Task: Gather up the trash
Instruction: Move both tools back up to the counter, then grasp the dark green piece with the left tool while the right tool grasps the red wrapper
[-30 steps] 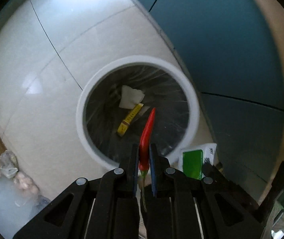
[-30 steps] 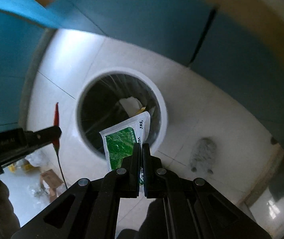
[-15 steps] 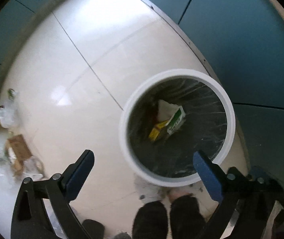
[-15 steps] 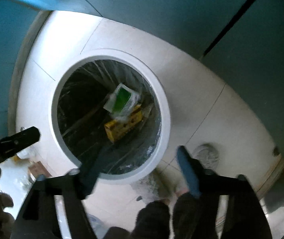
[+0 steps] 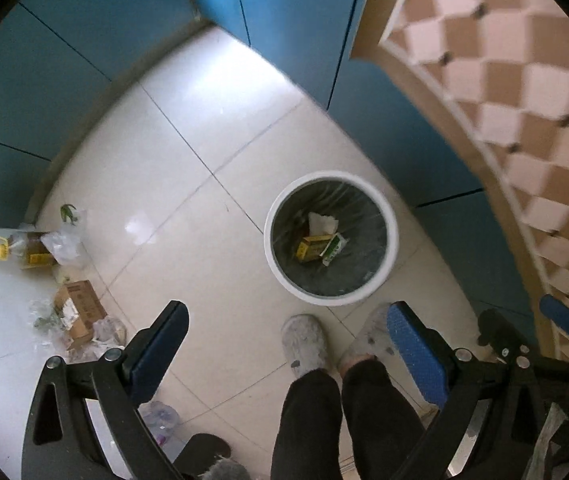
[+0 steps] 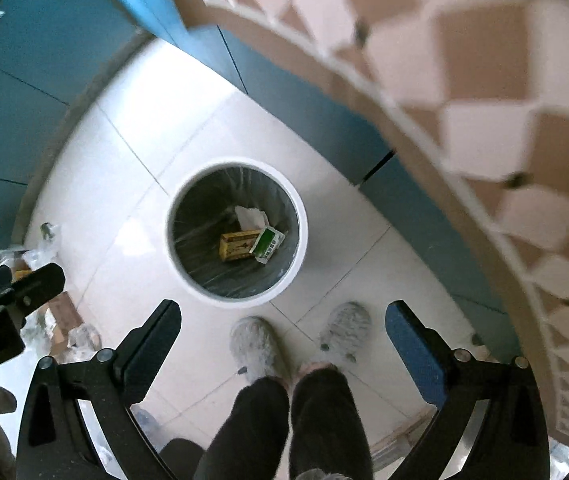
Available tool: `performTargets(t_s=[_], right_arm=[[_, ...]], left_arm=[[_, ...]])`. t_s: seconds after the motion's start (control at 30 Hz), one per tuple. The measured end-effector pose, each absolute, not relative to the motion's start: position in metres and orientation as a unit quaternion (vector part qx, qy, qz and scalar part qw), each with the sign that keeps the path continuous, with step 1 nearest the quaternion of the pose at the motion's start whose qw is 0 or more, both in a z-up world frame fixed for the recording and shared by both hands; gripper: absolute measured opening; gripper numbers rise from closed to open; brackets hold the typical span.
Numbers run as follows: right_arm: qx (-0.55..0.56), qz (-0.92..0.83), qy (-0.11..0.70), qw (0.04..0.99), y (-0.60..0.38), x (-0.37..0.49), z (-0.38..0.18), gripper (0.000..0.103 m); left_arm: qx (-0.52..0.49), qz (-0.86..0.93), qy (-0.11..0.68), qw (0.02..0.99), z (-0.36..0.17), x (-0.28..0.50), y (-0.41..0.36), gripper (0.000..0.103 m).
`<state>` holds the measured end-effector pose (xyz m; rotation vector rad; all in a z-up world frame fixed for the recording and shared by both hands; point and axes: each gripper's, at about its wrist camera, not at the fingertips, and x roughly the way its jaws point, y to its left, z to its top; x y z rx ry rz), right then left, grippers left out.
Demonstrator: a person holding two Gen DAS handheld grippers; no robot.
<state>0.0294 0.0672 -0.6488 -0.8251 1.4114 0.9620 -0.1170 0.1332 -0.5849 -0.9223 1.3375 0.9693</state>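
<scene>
A white-rimmed bin (image 5: 391, 240) with a clear liner stands on the pale tiled floor far below both grippers. Inside lie a yellow box (image 5: 310, 249), a green-and-white packet (image 5: 334, 249) and a white paper (image 5: 322, 224). I cannot see the red chilli in it. My left gripper (image 5: 286, 312) points straight down, open and empty. In the right wrist view the bin (image 6: 302, 236) holds the same yellow box (image 6: 236, 246) and green packet (image 6: 268, 244). The jaws of my right gripper (image 6: 283, 308) are opening, with nothing between them.
A person's grey slippers (image 5: 304, 344) and dark trouser legs stand just in front of the bin. Loose trash lies on the floor at left: a cardboard box (image 5: 78, 308), an oil bottle (image 5: 24, 250), plastic bags. Blue cabinets (image 5: 284, 20) and a checkered top (image 5: 524, 100) border the floor.
Both grippers let go: the chilli left the left one, the green packet left the right one and now lies in the bin. Both jaws spread wide and both grippers rose high above it.
</scene>
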Motion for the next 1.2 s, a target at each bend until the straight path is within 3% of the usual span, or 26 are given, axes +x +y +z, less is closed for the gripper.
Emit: performTargets(t_s=[0.37, 0.63, 0.87, 1.1, 1.2], right_arm=[[-0.337, 0.451, 0.56, 0.608, 0.034, 0.031, -0.429, 0.103], [-0.274, 0.482, 0.585, 0.592, 0.011, 0.031, -0.328, 0.103], [-0.164, 0.462, 0.6, 0.632, -0.014, 0.095, -0.274, 0.103], [-0.067, 0.37, 0.591, 0.713, -0.072, 0.245, -0.242, 0.103], [-0.04, 0.315, 0.592, 0.741, -0.092, 0.323, -0.254, 0.103]], left_arm=[[-0.387, 0.426, 0.531, 0.622, -0.423, -0.125, 0.096, 0.102], [-0.302, 0.479, 0.502, 0.654, -0.316, -0.113, 0.084, 0.101], [-0.193, 0.484, 0.457, 0.721, -0.238, -0.02, 0.095, 0.102], [-0.152, 0.442, 0.475, 0.746, -0.232, 0.13, 0.095, 0.102], [-0.128, 0.441, 0.501, 0.733, -0.248, 0.196, 0.098, 0.102]])
